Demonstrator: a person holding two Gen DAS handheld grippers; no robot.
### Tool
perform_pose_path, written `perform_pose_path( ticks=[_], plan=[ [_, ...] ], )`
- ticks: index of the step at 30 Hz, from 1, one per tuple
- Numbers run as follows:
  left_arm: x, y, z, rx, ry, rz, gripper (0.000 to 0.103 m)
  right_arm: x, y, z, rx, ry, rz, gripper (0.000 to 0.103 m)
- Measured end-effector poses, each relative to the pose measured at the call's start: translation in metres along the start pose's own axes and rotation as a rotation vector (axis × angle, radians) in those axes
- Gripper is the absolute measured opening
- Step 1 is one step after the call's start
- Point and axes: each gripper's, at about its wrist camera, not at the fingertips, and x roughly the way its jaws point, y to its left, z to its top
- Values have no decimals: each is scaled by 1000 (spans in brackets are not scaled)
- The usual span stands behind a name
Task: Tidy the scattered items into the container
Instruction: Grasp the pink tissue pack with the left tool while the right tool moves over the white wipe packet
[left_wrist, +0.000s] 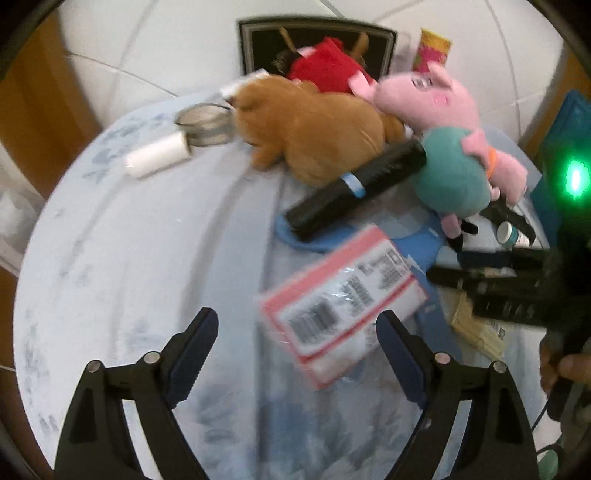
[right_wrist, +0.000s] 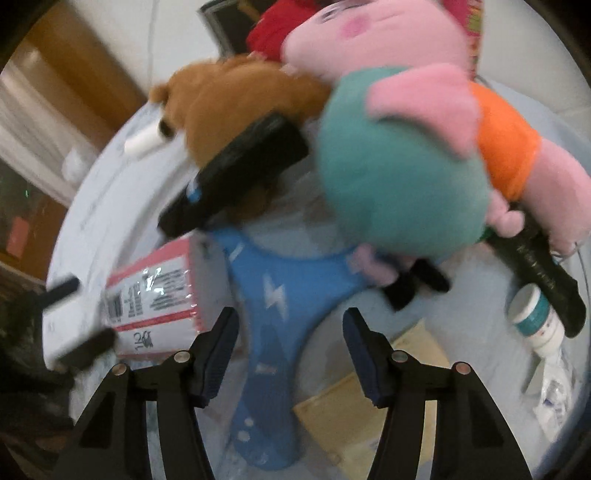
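A pink-bordered labelled packet (left_wrist: 341, 304) lies on the round pale table (left_wrist: 129, 258), just ahead of my open left gripper (left_wrist: 297, 328), whose fingers hold nothing. A black roll with a blue band (left_wrist: 354, 188) leans on a brown plush (left_wrist: 314, 133) and a pink pig plush in a teal shirt (left_wrist: 450, 147). In the right wrist view my right gripper (right_wrist: 290, 326) stands open over a blue cloth item (right_wrist: 277, 295). The pig plush (right_wrist: 402, 155) fills the view above it. The packet (right_wrist: 155, 295) is to its left. No container is clearly identifiable.
A glass jar (left_wrist: 205, 123) and a white roll (left_wrist: 157, 158) sit at the table's far left. A red plush (left_wrist: 325, 66) lies behind. A white tube (right_wrist: 537, 321), a black tube (right_wrist: 539, 273) and a tan envelope (right_wrist: 365, 406) lie at right. A hand (left_wrist: 569, 365) grips the other tool.
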Motion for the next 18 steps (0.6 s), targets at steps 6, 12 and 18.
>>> perform_pose_path(
  ticks=[6, 12, 18],
  plan=[
    [8, 29, 12, -32, -34, 38, 98, -4, 16, -24, -7, 36, -37, 63],
    [53, 47, 25, -134, 14, 38, 98, 0, 24, -44, -6, 94, 0, 63],
    [38, 36, -2, -68, 67, -72, 96, 12, 20, -18, 32, -22, -75, 63]
  ],
)
